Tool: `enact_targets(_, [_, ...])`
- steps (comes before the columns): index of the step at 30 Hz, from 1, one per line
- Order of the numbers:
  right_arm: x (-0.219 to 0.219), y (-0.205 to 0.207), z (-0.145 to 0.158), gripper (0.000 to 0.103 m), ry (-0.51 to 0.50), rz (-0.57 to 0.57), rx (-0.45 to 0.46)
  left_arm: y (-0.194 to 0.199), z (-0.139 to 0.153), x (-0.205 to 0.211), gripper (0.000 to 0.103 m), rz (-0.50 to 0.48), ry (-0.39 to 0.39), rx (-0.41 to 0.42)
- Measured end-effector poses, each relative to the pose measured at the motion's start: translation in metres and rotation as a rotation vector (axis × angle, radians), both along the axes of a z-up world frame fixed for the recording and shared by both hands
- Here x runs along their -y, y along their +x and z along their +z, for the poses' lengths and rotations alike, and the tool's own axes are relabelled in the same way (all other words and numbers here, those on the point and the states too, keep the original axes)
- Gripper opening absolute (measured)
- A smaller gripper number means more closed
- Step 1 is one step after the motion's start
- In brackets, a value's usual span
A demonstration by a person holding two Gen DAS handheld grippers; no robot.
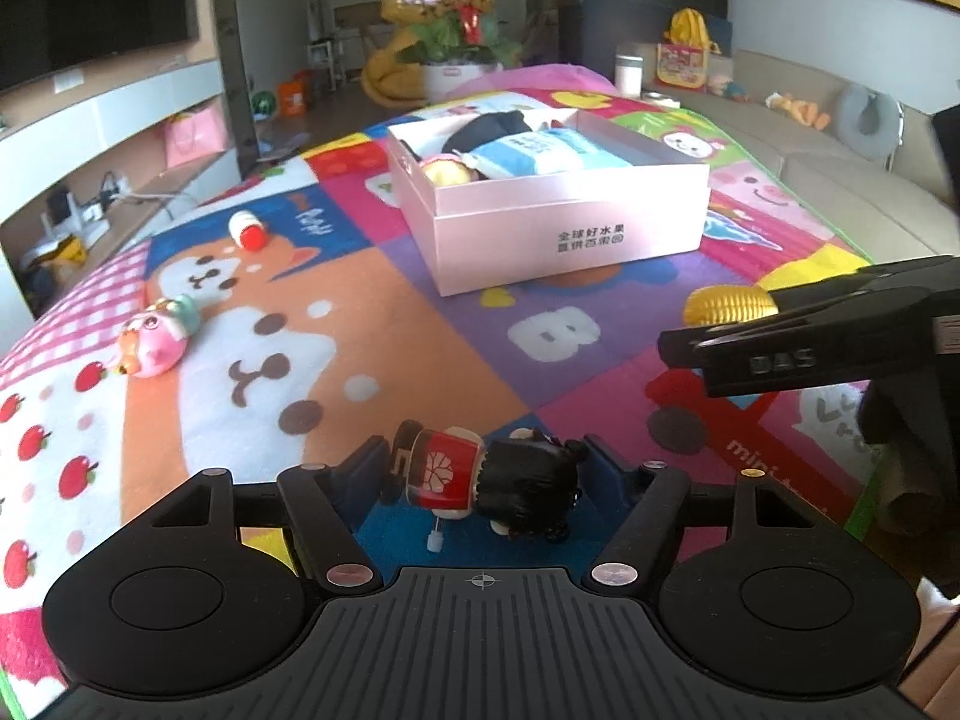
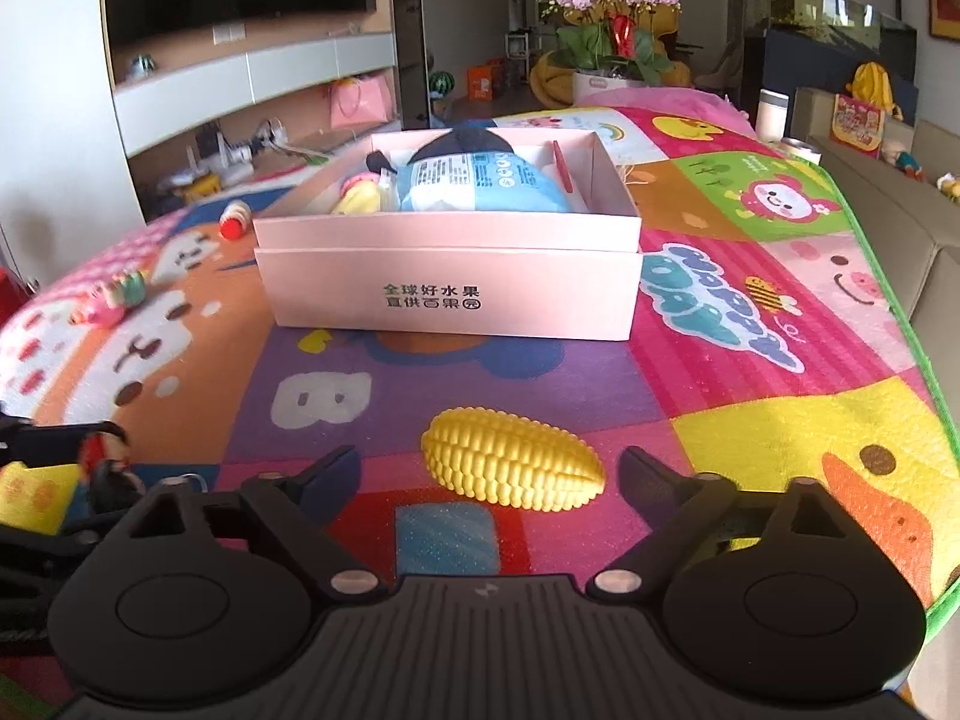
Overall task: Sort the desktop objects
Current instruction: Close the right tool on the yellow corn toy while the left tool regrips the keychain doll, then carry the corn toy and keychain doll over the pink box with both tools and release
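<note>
My left gripper point(image 1: 483, 468) is shut on a small doll point(image 1: 480, 483) with black hair and a red robe, lying sideways between the fingers. My right gripper point(image 2: 489, 471) is open, its fingers on either side of a yellow toy corn point(image 2: 513, 468) lying on the colourful play mat point(image 2: 750, 324). The corn point(image 1: 729, 304) and the right gripper point(image 1: 672, 345) also show in the left wrist view. A pink open box point(image 1: 564, 228) point(image 2: 456, 285) stands ahead, holding a blue packet point(image 2: 480, 180) and other items.
On the mat's left lie a pink toy point(image 1: 156, 339) point(image 2: 111, 300) and a white bottle with a red cap point(image 1: 249, 231) point(image 2: 234, 222). A flower pot point(image 1: 456, 18) stands beyond the mat, a sofa point(image 1: 840, 180) at right, a TV shelf point(image 1: 120, 120) at left.
</note>
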State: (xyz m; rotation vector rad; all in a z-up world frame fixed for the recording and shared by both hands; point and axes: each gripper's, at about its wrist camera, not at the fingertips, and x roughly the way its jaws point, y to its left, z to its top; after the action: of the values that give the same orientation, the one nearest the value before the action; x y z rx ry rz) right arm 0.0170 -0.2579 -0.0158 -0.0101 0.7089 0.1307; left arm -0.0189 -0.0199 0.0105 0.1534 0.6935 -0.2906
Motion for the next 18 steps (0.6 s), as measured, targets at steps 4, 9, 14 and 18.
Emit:
enact_targets(4, [-0.002,0.003,0.001,0.064,-0.021,-0.012,-0.022,-0.004,0.003,-0.002,0.075,0.001,-0.006,0.005])
enact_targets(9, [0.006,-0.006,0.015,0.064,-0.002,0.009,-0.027,-0.010,0.010,-0.002,0.074,0.000,-0.012,0.026])
enact_targets(14, [0.012,-0.029,0.041,0.064,-0.040,0.076,0.027,-0.019,0.023,0.002,0.074,-0.014,-0.013,0.065])
enact_targets(18, [0.017,-0.048,0.070,0.064,-0.070,0.112,0.099,-0.024,0.036,0.007,0.074,-0.033,-0.012,0.103])
